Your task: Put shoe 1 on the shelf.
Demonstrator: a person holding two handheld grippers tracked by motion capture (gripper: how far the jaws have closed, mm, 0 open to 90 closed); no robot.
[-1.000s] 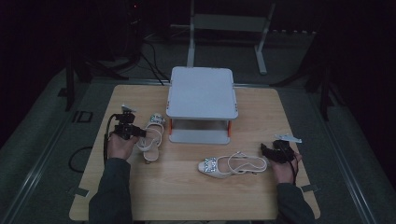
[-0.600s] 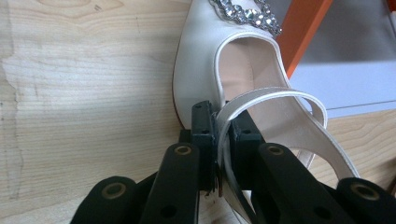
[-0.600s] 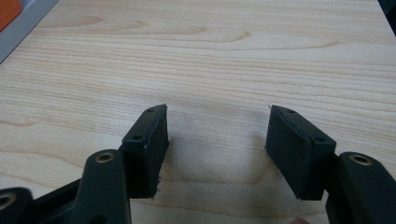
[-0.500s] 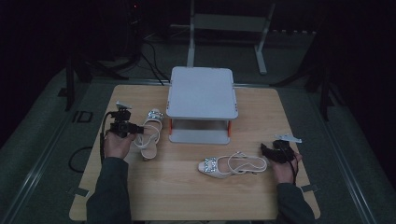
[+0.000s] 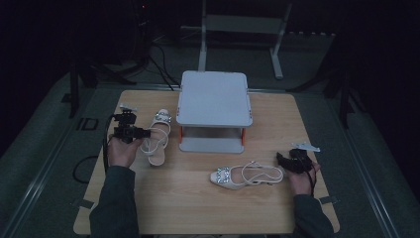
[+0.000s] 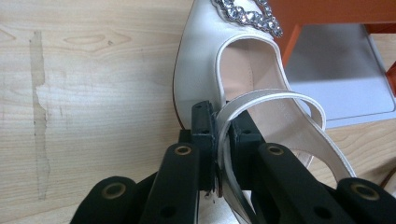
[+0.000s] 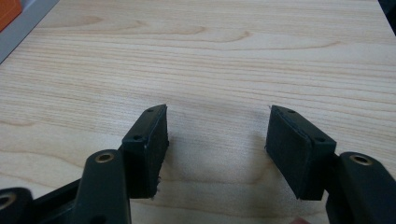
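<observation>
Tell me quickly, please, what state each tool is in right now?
Left tool: shut on the strap of the left shoe.
Right tool: open, holding nothing, above the table.

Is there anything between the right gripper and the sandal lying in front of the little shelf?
Nothing visible. The right gripper sits open just beside the heel end of the sandal, with only bare table between them. The left gripper is off at the other sandal, shut on its strap.

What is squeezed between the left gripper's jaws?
The left gripper pinches the white shoe's strap, seen in the left gripper view.
</observation>
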